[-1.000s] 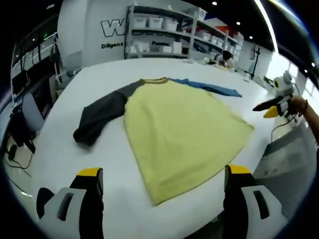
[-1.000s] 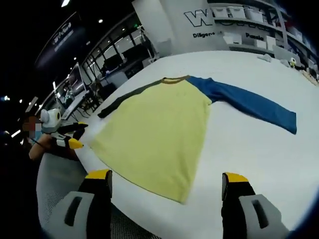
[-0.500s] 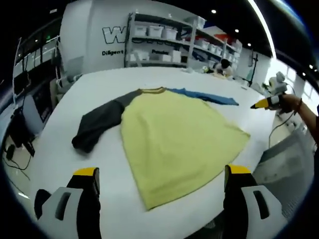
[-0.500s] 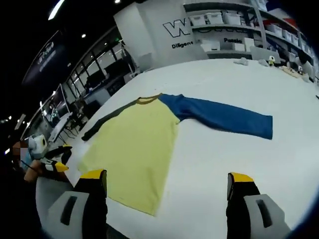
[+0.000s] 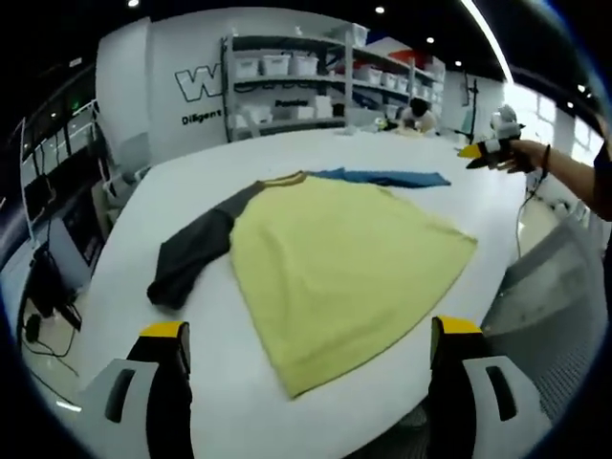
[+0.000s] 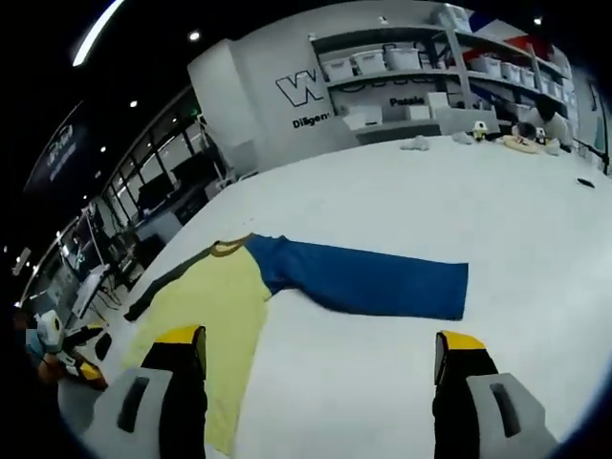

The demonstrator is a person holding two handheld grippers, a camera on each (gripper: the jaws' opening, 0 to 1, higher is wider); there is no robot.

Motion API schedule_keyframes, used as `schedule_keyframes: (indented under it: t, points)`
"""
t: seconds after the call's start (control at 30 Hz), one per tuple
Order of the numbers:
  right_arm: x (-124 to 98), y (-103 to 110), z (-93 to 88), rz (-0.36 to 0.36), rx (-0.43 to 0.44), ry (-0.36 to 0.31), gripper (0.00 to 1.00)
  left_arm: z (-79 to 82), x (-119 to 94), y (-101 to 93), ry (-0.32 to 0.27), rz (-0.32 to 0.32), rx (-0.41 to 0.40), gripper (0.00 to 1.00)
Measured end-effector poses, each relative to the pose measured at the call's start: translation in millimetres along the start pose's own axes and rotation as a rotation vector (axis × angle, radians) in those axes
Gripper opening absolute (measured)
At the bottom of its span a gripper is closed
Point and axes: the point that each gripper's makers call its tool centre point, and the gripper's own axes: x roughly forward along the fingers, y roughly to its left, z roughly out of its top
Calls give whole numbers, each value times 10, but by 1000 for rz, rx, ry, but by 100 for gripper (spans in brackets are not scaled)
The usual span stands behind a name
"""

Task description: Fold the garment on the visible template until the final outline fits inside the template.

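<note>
Both tools, left (image 5: pixel 306 354) and right (image 6: pixel 320 368), gape empty; raglan shirt (image 5: pixel 335 258) ahead lies unfolded, blue sleeve (image 6: pixel 368 282) probably folds first

wall shelving (image 5: pixel 316 81) with bins, lettered wall (image 6: pixel 287 96)

A large indoor lab or demonstration hall. A broad white tabletop (image 5: pixel 316 143) fills the middle; behind it metal shelving (image 5: pixel 316 81) carries white storage bins (image 6: pixel 371 63), a white wall bears big lettering (image 6: pixel 304 91), spot and strip lights (image 6: pixel 100 27) hang overhead, and monitors (image 5: pixel 57 253) stand at side desks.
</note>
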Motion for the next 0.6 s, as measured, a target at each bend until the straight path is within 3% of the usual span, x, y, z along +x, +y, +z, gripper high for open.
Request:
schedule_keyframes:
  t: [0.13,0.3,0.6]
  points:
    - [185,-298,97,-18,11,1,95,-21,-52,4,8,16,24,99]
    - [410,-701,132,-84,-38,18,89,-6,-134,58,-17,56,78,99]
    - [680,-1285,5,-217,-55,62,73,32,-142,73,-49,82,64,99]
